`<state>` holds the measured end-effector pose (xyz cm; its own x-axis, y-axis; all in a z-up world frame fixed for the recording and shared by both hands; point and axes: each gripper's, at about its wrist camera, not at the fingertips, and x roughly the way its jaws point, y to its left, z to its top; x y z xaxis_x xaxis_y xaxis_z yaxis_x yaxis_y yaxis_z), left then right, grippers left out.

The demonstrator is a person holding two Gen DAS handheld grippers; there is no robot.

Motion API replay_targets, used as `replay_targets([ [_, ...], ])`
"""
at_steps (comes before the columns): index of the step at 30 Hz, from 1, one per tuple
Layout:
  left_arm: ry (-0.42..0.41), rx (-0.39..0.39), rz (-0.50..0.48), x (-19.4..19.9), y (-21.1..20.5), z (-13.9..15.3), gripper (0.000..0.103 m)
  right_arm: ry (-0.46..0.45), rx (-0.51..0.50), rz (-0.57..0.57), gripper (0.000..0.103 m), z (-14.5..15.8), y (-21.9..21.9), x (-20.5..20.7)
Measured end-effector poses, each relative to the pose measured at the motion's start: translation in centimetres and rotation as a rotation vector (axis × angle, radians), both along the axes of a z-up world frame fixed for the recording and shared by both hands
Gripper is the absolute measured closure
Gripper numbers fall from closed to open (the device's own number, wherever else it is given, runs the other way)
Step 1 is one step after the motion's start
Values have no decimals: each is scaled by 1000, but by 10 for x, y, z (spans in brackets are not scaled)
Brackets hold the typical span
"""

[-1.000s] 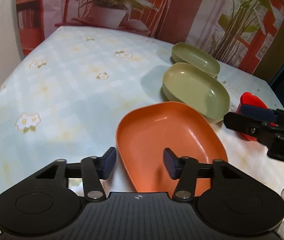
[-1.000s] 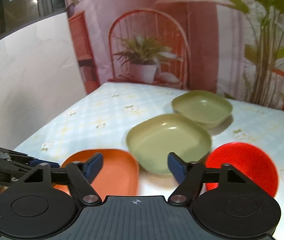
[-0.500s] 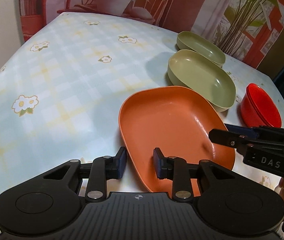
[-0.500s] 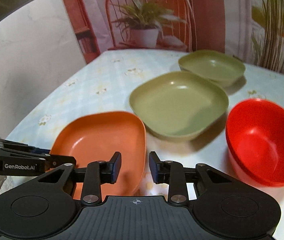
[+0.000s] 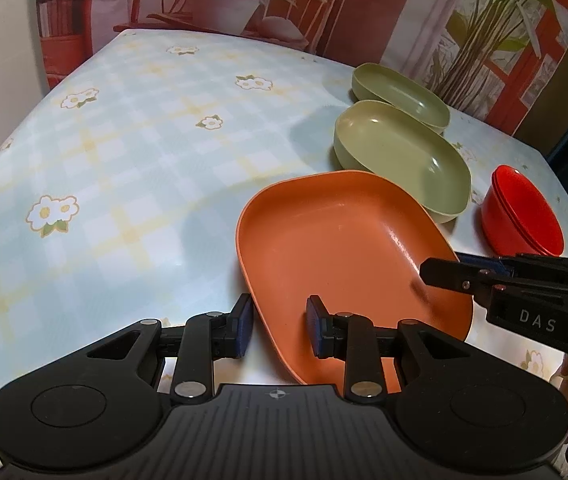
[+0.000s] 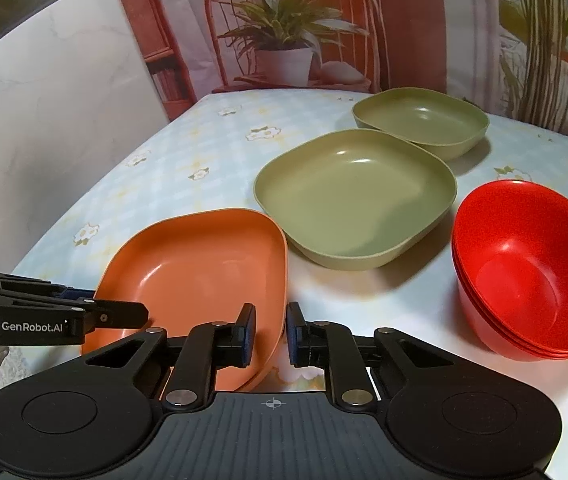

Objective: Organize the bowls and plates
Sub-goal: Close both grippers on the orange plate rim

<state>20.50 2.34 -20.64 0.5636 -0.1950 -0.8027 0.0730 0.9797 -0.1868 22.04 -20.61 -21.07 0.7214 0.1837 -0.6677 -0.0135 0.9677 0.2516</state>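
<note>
An orange plate [image 5: 336, 240] lies on the table nearest me. My left gripper [image 5: 279, 331] is shut on its near left rim, one pad outside the wall and one inside. My right gripper [image 6: 271, 332] straddles the plate's [image 6: 204, 260] right rim; its jaws are closing and the pads sit against the wall. Each wrist view shows the other gripper's fingers [image 5: 444, 274] [image 6: 116, 318] at the opposite rim. Behind the orange plate are a large green plate [image 6: 356, 196] and a smaller green one [image 6: 420, 120]. A stack of red bowls [image 6: 524, 264] stands to the right.
The table [image 5: 124, 140] has a pale checked cloth with flowers, bare on its left half. A white wall [image 6: 44, 140] borders the left side. A potted plant [image 6: 284, 64] on a red chair stands beyond the far edge. The table's right edge runs just past the red bowls [image 5: 520, 212].
Both pairs of jaws have narrowed onto the orange plate's rims. The right gripper has sunk and come in over the plate's right rim.
</note>
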Motion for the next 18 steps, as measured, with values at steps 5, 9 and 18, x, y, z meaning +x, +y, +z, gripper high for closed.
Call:
replay_targets([
  [5, -8, 11, -4, -1, -2, 3, 72, -13, 3, -4, 88, 2, -1, -3],
  [9, -26, 22, -3, -4, -4, 8, 72, -29, 9, -6, 88, 6, -1, -7],
  [18, -54, 33, -6, -6, -7, 16, 72, -64, 23, -9, 88, 14, -2, -14],
])
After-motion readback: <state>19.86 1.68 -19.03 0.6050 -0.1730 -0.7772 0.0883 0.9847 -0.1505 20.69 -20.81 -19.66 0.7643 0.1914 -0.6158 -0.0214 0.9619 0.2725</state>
